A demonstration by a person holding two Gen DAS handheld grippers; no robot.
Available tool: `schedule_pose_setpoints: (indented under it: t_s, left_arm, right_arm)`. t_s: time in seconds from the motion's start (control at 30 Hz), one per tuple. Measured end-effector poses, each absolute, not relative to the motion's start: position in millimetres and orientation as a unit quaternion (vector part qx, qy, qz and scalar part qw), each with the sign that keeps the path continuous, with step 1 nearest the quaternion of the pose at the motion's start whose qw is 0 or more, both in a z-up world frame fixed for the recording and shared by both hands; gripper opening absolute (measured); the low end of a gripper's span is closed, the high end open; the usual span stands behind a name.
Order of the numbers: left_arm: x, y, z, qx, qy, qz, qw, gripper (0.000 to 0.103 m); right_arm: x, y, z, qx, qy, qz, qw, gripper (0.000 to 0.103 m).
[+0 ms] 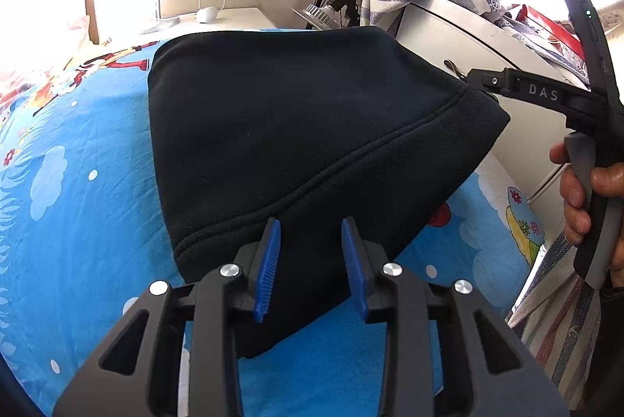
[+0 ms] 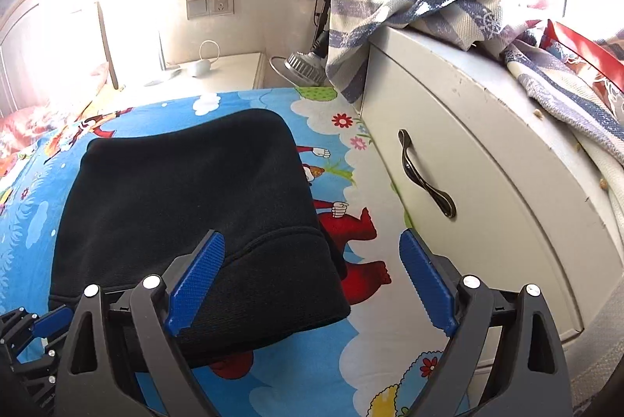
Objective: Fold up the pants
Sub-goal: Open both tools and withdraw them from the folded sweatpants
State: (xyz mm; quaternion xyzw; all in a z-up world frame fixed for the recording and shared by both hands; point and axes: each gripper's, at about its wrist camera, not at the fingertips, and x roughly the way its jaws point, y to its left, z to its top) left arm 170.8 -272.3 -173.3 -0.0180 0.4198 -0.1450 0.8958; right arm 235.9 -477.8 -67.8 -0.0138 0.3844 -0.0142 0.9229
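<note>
Item: pants (image 1: pixel 296 151), black, lay folded into a compact stack on the bed (image 1: pixel 78 222), directly ahead of both pairs of jaws, with a seamed band edge turned toward you. You had them squared on the flat sheet, probably so each fold would lie true and the stack would stay together; the folding looked nearly complete, perhaps lacking only a last smoothing. Left gripper (image 1: pixel 311 268): you held its jaws moderately parted, the near edge of the stack showing in the gap between the blue pads (image 1: pixel 269 265); nothing was pinched, and whether the pads touched the cloth could not be told. Right gripper (image 2: pixel 310 278): you held its jaws wide apart, grasping nothing, the left pad over the near right corner of the stack, the right pad beyond the cloth over bare sheet, near the cabinet (image 2: pixel 487 183). In the left view its tips sat close against the far right corner of the stack, contact unclear. Both were likely positioned to let go cleanly without dragging the folds.
</note>
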Motion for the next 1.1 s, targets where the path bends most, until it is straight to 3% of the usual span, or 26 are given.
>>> schedule_pose_setpoints:
  t_s: [0.27, 0.33, 0.4, 0.53, 0.57, 0.6, 0.7, 0.83, 0.87, 0.93, 1.1]
  left_arm:
    - [170, -272, -172, -0.023, 0.421, -0.146, 0.895, 0.033]
    - [169, -270, -169, -0.024, 0.42, -0.147, 0.895, 0.033]
    - [167, -268, -162, -0.024, 0.409, -0.148, 0.9, 0.033]
    - [170, -267, -141, -0.015, 0.378, -0.149, 0.914, 0.033]
    - [175, -267, -138, -0.017, 0.381, -0.15, 0.912, 0.038]
    - [179, -268, -137, -0.015, 0.387, -0.145, 0.91, 0.054]
    - [183, -270, -136, -0.021, 0.395, -0.127, 0.91, 0.083]
    - [187, -270, -148, -0.025, 0.429, -0.1, 0.897, 0.092]
    - [185, -270, -149, -0.02, 0.429, -0.087, 0.899, 0.1]
    - [182, -270, -147, -0.016, 0.425, -0.081, 0.902, 0.101]
    - [171, -275, -132, 0.003, 0.415, -0.073, 0.907, 0.101]
  right_arm:
    - [225, -451, -47, -0.012, 0.363, 0.036, 0.931, 0.087]
    - [229, -444, -57, -0.023, 0.382, 0.037, 0.923, 0.079]
    - [236, -444, -75, -0.038, 0.409, 0.023, 0.911, 0.065]
    - [242, -452, -103, -0.063, 0.437, -0.005, 0.897, 0.063]
    - [241, -452, -105, -0.068, 0.437, -0.006, 0.897, 0.063]
    - [241, -451, -105, -0.073, 0.436, -0.008, 0.897, 0.063]
    - [241, -455, -109, -0.069, 0.439, -0.011, 0.896, 0.063]
    - [240, -460, -112, -0.064, 0.445, -0.007, 0.893, 0.064]
    - [239, -460, -112, -0.065, 0.446, -0.008, 0.892, 0.063]
    - [237, -461, -111, -0.065, 0.45, -0.01, 0.891, 0.065]
    - [223, -467, -100, -0.07, 0.452, -0.046, 0.888, 0.082]
